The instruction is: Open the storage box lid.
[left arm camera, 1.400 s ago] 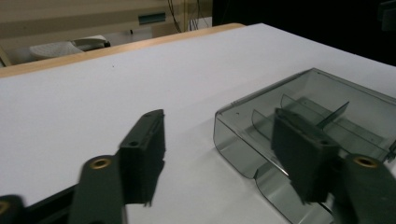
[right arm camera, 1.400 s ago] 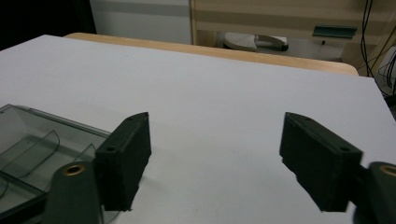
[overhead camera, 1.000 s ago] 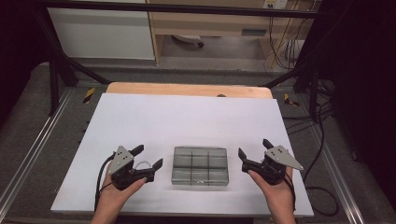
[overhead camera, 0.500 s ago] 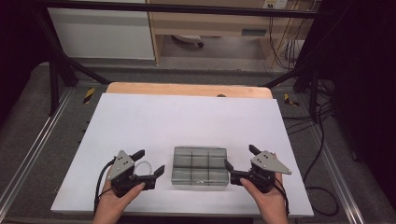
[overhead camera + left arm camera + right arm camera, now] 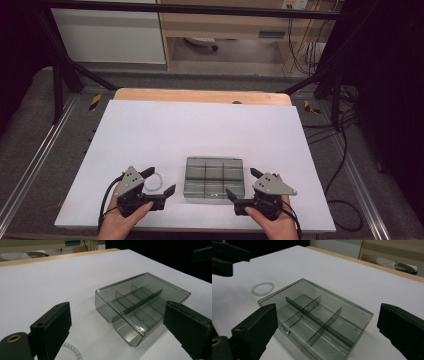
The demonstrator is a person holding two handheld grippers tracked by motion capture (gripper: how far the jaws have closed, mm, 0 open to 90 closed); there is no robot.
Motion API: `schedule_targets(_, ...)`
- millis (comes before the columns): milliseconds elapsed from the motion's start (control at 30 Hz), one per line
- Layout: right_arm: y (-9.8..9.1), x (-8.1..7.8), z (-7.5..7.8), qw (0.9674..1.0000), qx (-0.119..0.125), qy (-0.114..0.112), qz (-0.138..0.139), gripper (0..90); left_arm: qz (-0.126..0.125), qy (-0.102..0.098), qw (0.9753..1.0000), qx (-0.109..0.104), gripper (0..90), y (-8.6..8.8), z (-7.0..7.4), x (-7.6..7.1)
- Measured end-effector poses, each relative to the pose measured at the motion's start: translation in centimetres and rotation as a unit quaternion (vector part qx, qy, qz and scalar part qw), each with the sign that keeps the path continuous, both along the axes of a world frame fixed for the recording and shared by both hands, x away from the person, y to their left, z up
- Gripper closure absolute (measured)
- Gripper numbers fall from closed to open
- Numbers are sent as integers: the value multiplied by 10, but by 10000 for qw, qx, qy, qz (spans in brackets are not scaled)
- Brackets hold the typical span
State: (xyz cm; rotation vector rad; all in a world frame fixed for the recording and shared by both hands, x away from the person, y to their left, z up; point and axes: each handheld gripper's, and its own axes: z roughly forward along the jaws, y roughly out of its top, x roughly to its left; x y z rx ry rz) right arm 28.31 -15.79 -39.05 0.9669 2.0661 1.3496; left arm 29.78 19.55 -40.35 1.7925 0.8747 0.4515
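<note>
A clear smoky plastic box (image 5: 214,177) with dividers into several compartments lies open-topped near the table's front edge; its compartments look empty (image 5: 140,307) (image 5: 317,317). A white bead bracelet (image 5: 154,183) lies flat just left of it (image 5: 263,288), and a few of its beads (image 5: 72,351) show low in the left gripper view. My left gripper (image 5: 161,181) is open over the bracelet, jaws pointing right toward the box (image 5: 120,325). On the box's right side my right gripper (image 5: 241,182) is open, jaws spread toward the box's near right corner (image 5: 324,325). Neither holds anything.
A white sheet (image 5: 200,130) covers the table, and a wooden strip (image 5: 200,95) shows at its far edge. Metal rails (image 5: 30,165) run along both sides. Cables (image 5: 345,165) hang off to the right. The other hand's dark jaw (image 5: 227,257) appears at the right gripper view's top left.
Both grippers have drawn back toward the front edge. The right one has shifted left, closer to the box. Box and bracelet have stayed put.
</note>
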Motion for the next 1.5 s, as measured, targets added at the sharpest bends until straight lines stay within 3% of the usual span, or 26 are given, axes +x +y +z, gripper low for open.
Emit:
schedule_targets(233, 17, -3, -8, 9995, -1, 165, 267, 37, -85, 219, 9995, 213, 101, -2, -7, 1)
schedule_targets(433, 30, -7, -13, 9983, -65, 304, 501, 53, -213, 324, 9989, 258, 127, -4, -8, 0)
schedule_targets(567, 34, -9, -14, 9977, -180, 248, 604, 175, -254, 266, 9989, 292, 219, -5, -7, -2)
schedule_targets(800, 36, -14, -15, 9962, -174, 138, 841, 485, -474, 302, 9979, 325, 524, -3, -6, -4)
schedule_targets(1100, 49, -16, -27, 9912, -349, 262, 1247, 769, -822, 591, 9922, 728, 834, -18, -20, -6)
schedule_targets(1200, 52, -16, -31, 9894, -394, 317, 1359, 834, -791, 643, 9920, 742, 889, -20, -21, -5)
schedule_targets(1300, 53, -15, -35, 9875, -400, 433, 1459, 879, -829, 810, 9902, 775, 900, -21, -25, -3)
schedule_targets(1500, 53, -11, -42, 9864, -337, 654, 1471, 900, -860, 924, 9892, 742, 900, -24, -30, -1)
